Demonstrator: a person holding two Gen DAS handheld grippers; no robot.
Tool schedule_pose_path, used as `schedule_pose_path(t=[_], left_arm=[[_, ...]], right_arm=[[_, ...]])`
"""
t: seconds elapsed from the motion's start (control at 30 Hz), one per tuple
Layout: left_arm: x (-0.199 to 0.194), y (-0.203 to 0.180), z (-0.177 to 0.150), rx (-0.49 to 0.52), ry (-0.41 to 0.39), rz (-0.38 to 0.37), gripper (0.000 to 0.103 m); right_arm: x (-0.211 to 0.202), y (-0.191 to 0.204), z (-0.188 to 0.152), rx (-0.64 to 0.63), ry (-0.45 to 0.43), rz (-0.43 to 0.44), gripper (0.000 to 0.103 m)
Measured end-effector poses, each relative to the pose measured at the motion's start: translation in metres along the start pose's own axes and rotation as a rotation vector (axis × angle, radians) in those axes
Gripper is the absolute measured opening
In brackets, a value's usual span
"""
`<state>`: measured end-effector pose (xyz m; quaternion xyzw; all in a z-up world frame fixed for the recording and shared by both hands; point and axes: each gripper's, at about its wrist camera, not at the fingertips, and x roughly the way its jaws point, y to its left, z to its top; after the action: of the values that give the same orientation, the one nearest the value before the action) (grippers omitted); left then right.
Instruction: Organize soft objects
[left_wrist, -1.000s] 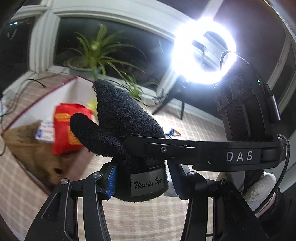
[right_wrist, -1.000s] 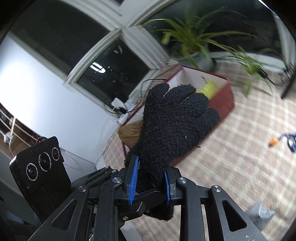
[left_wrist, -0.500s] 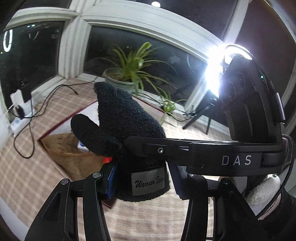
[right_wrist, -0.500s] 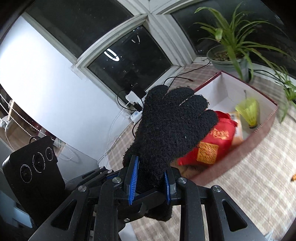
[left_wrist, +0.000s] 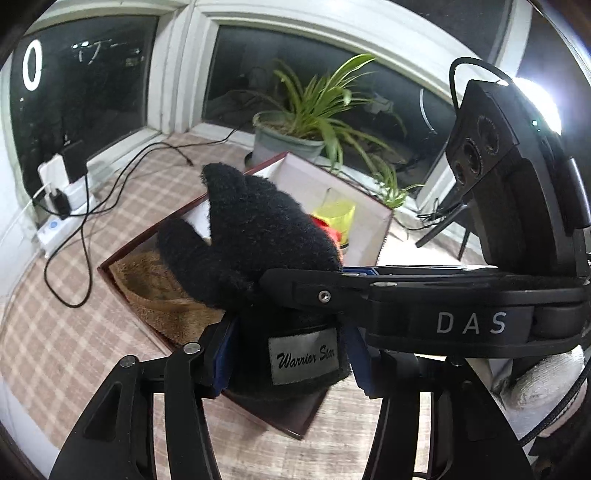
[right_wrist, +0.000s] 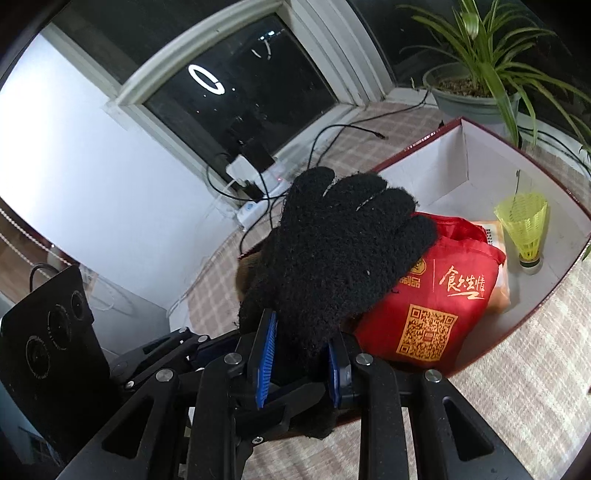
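A black fuzzy glove (left_wrist: 258, 240) with a "Warrior Star" label stands upright, and both grippers grip its cuff. My left gripper (left_wrist: 291, 354) is shut on the cuff. My right gripper (right_wrist: 299, 362) is shut on the same glove (right_wrist: 340, 258); its black body crosses the left wrist view. Both hold the glove above the near end of a dark red open box (right_wrist: 532, 314). The box holds a red fabric bag (right_wrist: 443, 295), a brown plush cloth (left_wrist: 159, 291) and a yellow shuttlecock (right_wrist: 526, 229).
A potted spider plant (left_wrist: 291, 136) stands behind the box by the window. A white power strip with black cables (left_wrist: 62, 206) lies at the left on the checked cloth. A bright ring lamp (left_wrist: 539, 103) shines at the right.
Both grippers have carried the glove toward the box and tipped downward; the box and its contents now lie close beneath the glove. The grips have not changed.
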<state>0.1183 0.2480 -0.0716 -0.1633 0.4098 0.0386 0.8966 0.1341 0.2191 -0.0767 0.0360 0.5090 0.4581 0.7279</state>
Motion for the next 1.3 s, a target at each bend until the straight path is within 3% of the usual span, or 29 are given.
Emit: schedule_pose_path(t=[0.13, 0.2, 0.23, 0.27, 0.93, 1.17, 1.3], left_arm=[[0.004, 0.007, 0.001, -0.025, 0.016, 0.026, 0.067], [0.004, 0.009, 0.000, -0.028, 0.019, 0.042, 0.068], [0.005, 0.010, 0.000, -0.028, 0.020, 0.053, 0.068], [0.005, 0.012, -0.001, -0.029, 0.020, 0.063, 0.068], [-0.017, 0.001, -0.004, -0.016, -0.031, 0.082, 0.068], [-0.026, -0.009, -0.013, 0.002, -0.039, 0.066, 0.072], [-0.031, -0.018, -0.024, 0.005, -0.033, 0.029, 0.072]], right_arm=[[0.005, -0.008, 0.004, 0.017, 0.002, -0.019, 0.025], [0.005, -0.012, 0.005, 0.024, 0.002, -0.042, 0.039], [0.004, -0.013, 0.006, 0.030, -0.002, -0.043, 0.051], [0.001, -0.016, 0.006, 0.039, -0.016, -0.046, 0.056], [-0.055, -0.026, -0.008, 0.043, -0.110, -0.091, 0.066], [-0.086, -0.030, -0.039, -0.008, -0.145, -0.175, 0.068], [-0.122, -0.049, -0.075, 0.045, -0.187, -0.204, 0.073]])
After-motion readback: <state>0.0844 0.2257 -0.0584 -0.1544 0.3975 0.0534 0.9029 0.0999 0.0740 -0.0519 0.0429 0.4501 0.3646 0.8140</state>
